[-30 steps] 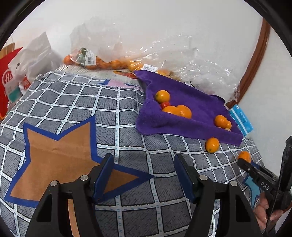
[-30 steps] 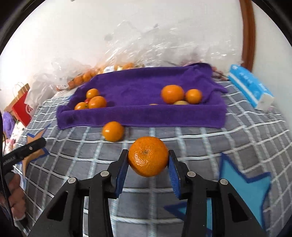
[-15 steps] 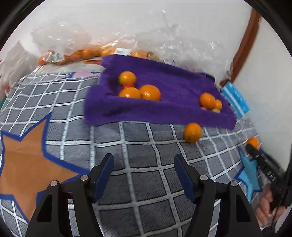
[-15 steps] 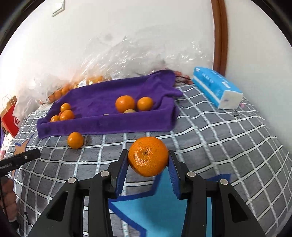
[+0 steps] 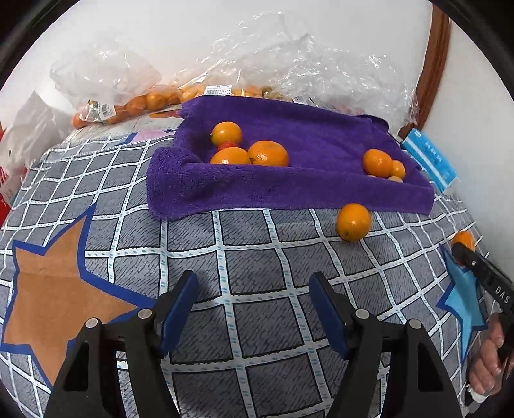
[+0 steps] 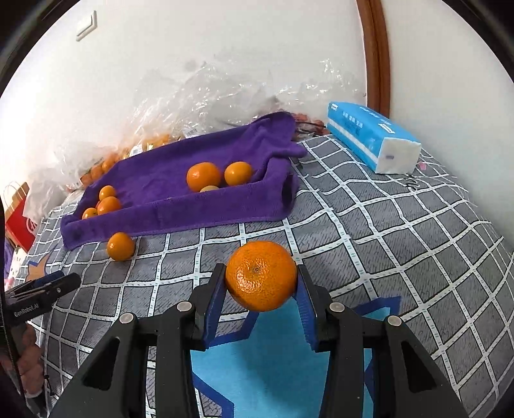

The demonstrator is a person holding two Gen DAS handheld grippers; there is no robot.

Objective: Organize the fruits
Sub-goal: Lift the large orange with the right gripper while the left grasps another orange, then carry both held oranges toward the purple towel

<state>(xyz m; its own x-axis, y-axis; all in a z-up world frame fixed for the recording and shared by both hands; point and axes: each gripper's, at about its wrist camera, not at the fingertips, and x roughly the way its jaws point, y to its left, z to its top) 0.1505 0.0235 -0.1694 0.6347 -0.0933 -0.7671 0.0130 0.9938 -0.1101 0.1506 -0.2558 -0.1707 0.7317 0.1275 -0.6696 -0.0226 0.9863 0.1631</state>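
One dimpled, round orange [image 6: 261,276] sits clamped in right gripper [image 6: 261,289].

looked like a home, likely a bedroom: a soft quilted bedspread [image 5: 250,273] in grey checks with orange and blue star patches, spread against a plain white wall [image 6: 192,58] with a light switch [image 6: 86,25] and a brown wooden door frame [image 6: 374,58]. showed everyday household clutter too: a blue pack of tissues [image 6: 369,140], crumpled plastic bags of small oranges [image 5: 135,103] with price labels, a red paper shopping bag [image 6: 19,215], and a purple towel [image 5: 289,189] holding loose fruit.
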